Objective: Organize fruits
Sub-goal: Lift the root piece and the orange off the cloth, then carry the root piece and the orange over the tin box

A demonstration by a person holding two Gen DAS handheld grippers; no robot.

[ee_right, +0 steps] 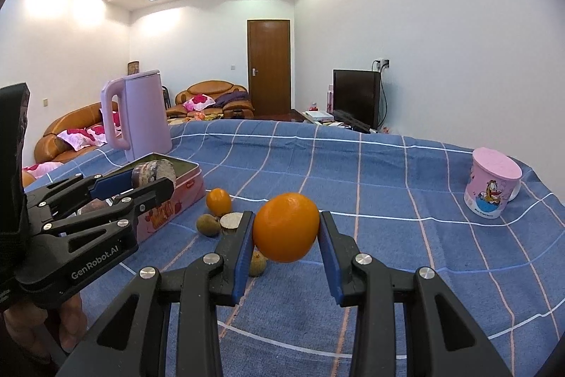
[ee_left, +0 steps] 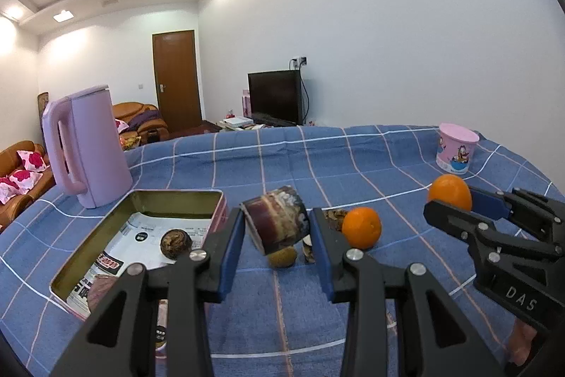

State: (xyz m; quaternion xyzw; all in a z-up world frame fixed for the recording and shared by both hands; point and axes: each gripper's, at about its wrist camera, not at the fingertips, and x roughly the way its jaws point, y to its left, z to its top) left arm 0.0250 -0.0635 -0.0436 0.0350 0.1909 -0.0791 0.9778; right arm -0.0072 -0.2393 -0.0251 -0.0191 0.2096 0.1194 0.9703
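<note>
My left gripper [ee_left: 277, 218] is shut on a purple-brown piece of sugarcane [ee_left: 279, 228], held just above the cloth to the right of an open tin box [ee_left: 176, 192]. A dark round fruit [ee_left: 176, 243] lies inside the tin on printed paper. My right gripper [ee_right: 286, 221] is shut on a large orange [ee_right: 286, 228] and holds it off the table; the left wrist view shows that orange [ee_left: 450, 191] at the right. On the cloth lie a smaller orange [ee_left: 362, 228], a brownish-green fruit [ee_left: 281, 257] and another cut sugarcane piece [ee_right: 231, 221].
A pink kettle [ee_left: 86, 143] stands behind the tin at the left. A pink cartoon cup [ee_right: 492, 186] sits near the table's far right edge. Another small fruit [ee_right: 257, 264] lies under my right fingers. A blue checked cloth [ee_right: 370, 172] covers the table.
</note>
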